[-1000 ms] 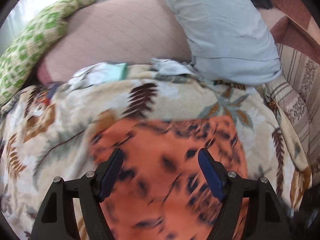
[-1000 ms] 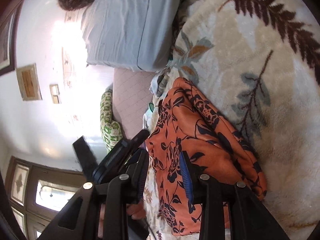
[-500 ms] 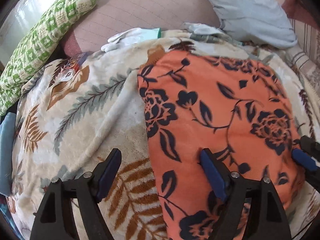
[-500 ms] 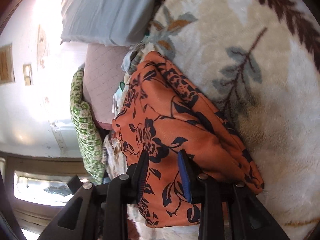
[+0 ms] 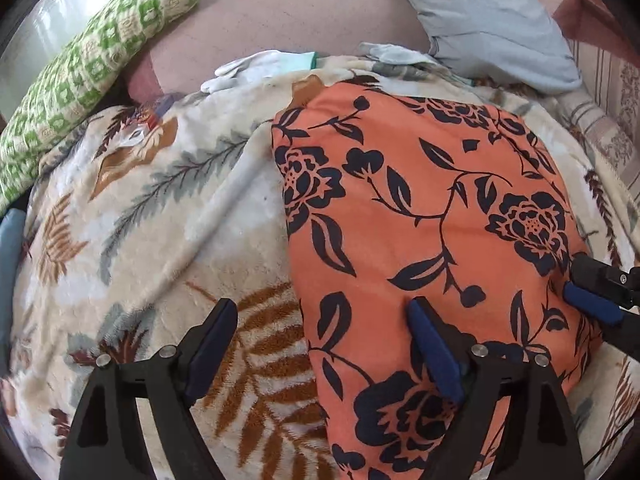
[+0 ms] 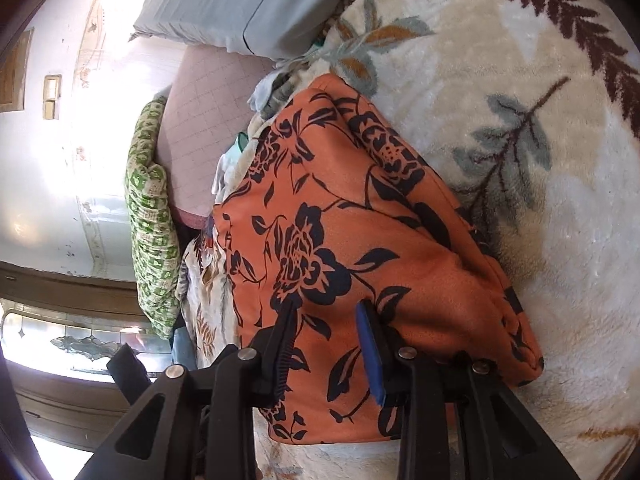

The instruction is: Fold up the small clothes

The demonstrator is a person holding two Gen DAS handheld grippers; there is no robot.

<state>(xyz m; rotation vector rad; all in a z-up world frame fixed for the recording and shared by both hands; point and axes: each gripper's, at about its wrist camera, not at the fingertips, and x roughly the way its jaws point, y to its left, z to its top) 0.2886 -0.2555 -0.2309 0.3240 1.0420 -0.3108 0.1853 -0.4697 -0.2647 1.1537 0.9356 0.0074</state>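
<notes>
— Orange floral garment (image 5: 420, 216): where?
— Folded on the leaf-print blanket (image 5: 168, 216). The left gripper (image 5: 320, 340) fingers have just been opening; they stand wide, straddling its edge.
— Right gripper (image 6: 326, 344)?
— Fingers narrow above the cloth; grip unclear.

Left gripper (image 5: 320, 344) wider, lower over garment (image 5: 420, 208)

One orange garment (image 5: 420, 240), two pillows (image 5: 480, 20)
</notes>
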